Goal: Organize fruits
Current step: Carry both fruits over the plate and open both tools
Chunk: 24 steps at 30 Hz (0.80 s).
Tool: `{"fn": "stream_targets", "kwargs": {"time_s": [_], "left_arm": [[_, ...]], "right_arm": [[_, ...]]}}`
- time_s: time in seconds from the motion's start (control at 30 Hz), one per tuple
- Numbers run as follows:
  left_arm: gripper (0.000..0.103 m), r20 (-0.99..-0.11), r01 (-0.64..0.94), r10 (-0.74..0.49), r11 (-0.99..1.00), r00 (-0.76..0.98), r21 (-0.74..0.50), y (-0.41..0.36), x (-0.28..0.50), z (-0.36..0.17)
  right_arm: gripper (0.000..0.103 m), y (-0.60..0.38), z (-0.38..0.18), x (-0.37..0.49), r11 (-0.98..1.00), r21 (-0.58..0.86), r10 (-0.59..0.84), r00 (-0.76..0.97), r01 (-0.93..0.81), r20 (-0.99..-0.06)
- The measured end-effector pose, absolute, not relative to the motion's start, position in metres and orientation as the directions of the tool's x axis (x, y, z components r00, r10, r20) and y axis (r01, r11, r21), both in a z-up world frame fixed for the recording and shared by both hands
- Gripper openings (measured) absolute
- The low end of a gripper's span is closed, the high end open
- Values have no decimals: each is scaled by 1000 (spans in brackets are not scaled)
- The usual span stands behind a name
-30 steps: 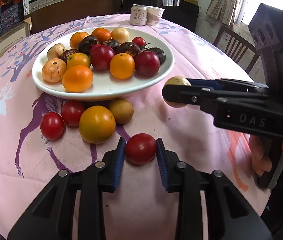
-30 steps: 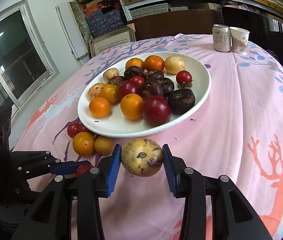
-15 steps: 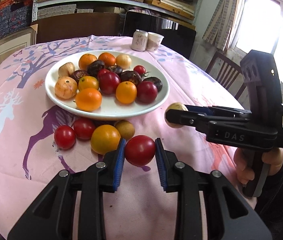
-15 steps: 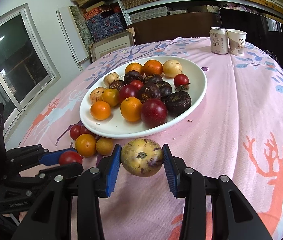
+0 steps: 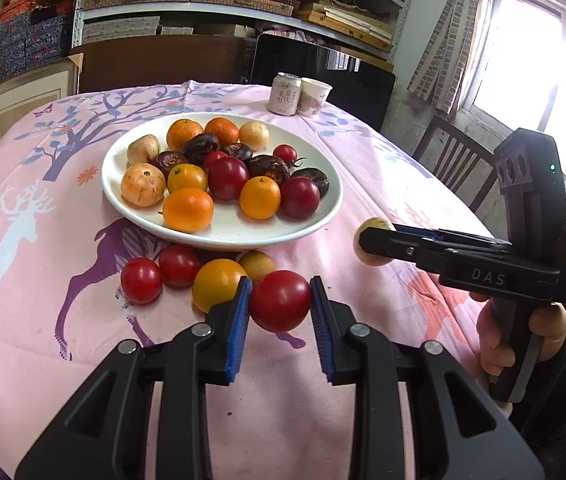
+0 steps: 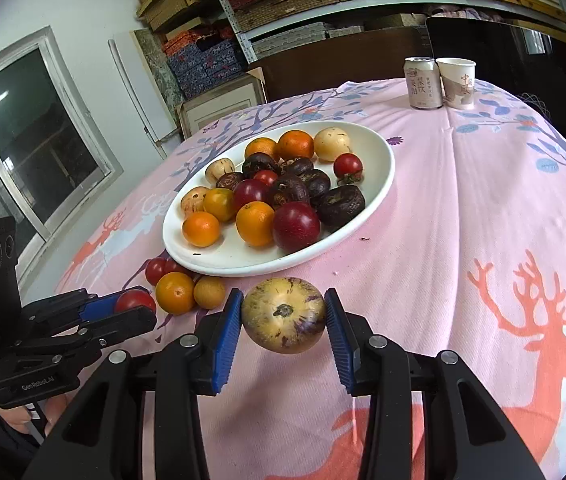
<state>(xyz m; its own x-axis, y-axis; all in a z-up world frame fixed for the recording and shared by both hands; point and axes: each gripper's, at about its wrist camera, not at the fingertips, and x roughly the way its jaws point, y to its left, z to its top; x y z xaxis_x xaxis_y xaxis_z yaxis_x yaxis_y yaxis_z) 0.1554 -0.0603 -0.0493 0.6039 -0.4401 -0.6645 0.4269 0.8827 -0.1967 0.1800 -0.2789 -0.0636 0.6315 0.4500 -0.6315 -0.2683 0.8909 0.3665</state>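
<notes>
- Two tools grip fruit: left tool (image 5: pixel 279 307) pinches a red tomato (image 5: pixel 279 301); right tool (image 6: pixel 283 322), lettered "DAS", pinches a purple-streaked yellow fruit (image 6: pixel 283 315).
- Chinese-lettered can (image 6: pixel 422 83) stands beside a paper cup (image 6: pixel 457 82).

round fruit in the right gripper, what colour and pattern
Pale yellow with purple streaks, clearest in the right wrist view.
</notes>
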Motion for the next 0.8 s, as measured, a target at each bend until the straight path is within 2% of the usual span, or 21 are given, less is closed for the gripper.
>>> {"fn": "stream_targets", "kwargs": {"time_s": [0.5, 0.8], "left_arm": [[29, -631, 421, -448, 884, 634, -204, -52, 148, -40], [29, -602, 416, -424, 895, 676, -162, -36, 157, -9]], "right_arm": [[42, -279, -58, 146, 893, 362, 445, 649, -268, -617], [42, -281, -10, 151, 908, 302, 416, 703, -290, -577]]}}
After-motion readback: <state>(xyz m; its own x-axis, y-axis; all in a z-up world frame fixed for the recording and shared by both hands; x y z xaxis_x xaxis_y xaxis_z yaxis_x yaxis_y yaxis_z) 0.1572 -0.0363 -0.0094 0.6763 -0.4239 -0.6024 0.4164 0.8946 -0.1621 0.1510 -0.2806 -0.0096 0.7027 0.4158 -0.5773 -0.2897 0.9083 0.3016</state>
